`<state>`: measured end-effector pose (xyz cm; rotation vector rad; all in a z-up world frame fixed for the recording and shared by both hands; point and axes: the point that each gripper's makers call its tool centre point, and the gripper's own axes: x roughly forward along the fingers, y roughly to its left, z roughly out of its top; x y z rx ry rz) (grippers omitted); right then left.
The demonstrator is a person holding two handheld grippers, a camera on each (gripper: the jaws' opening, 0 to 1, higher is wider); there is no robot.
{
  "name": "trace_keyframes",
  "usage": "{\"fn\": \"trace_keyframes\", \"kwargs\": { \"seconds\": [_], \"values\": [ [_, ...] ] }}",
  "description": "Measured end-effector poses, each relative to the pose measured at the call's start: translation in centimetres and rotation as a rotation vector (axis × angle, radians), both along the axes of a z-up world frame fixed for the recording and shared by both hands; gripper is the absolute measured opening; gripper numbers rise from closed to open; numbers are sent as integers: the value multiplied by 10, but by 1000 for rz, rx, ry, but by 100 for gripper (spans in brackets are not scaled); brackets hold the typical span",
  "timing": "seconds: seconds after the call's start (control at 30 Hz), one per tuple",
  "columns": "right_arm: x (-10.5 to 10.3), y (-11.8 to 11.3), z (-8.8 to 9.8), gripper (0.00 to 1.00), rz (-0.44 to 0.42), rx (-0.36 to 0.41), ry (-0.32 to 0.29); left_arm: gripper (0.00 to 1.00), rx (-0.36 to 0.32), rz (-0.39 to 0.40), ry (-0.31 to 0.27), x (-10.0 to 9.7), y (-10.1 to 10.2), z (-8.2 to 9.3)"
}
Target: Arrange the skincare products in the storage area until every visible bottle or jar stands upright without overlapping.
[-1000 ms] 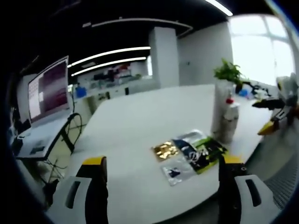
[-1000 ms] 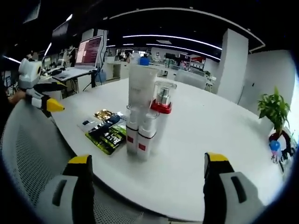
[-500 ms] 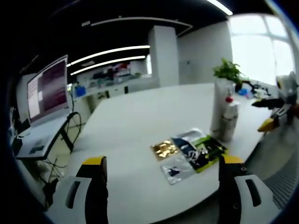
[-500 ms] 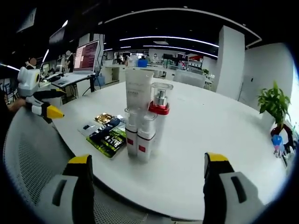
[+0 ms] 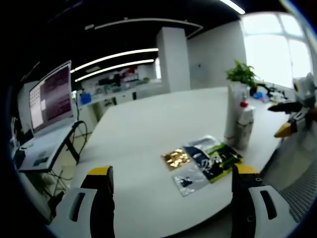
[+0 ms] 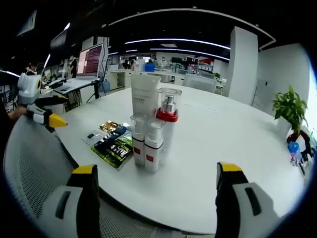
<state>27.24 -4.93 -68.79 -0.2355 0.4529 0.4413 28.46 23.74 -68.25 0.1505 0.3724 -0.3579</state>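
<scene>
Little has changed over the last second: we only drift slightly, and nothing on the round white table (image 6: 208,163) has moved. The cluster of white bottles (image 6: 148,129), including a red-collared pump bottle (image 6: 167,124), stands upright near the table edge, flat foil sachets (image 5: 200,161) lying beside it. Left gripper (image 5: 171,198) and right gripper (image 6: 153,198) stay wide apart, holding nothing. We judge the bottles arranged.

White table (image 6: 213,148), potted plant (image 6: 289,108), laptop (image 5: 48,101)

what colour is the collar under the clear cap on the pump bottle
Red. The pump bottle stands in the cluster on the white table; the collar shows best in the right gripper view.
</scene>
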Motion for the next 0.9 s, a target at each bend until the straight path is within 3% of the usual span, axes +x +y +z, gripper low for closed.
{"fn": "trace_keyframes", "kwargs": {
  "seconds": [0.9],
  "values": [
    [4,-6,4,99,-40,-10,-28,97,4,-7,-15,0,-1,3]
  ]
}}
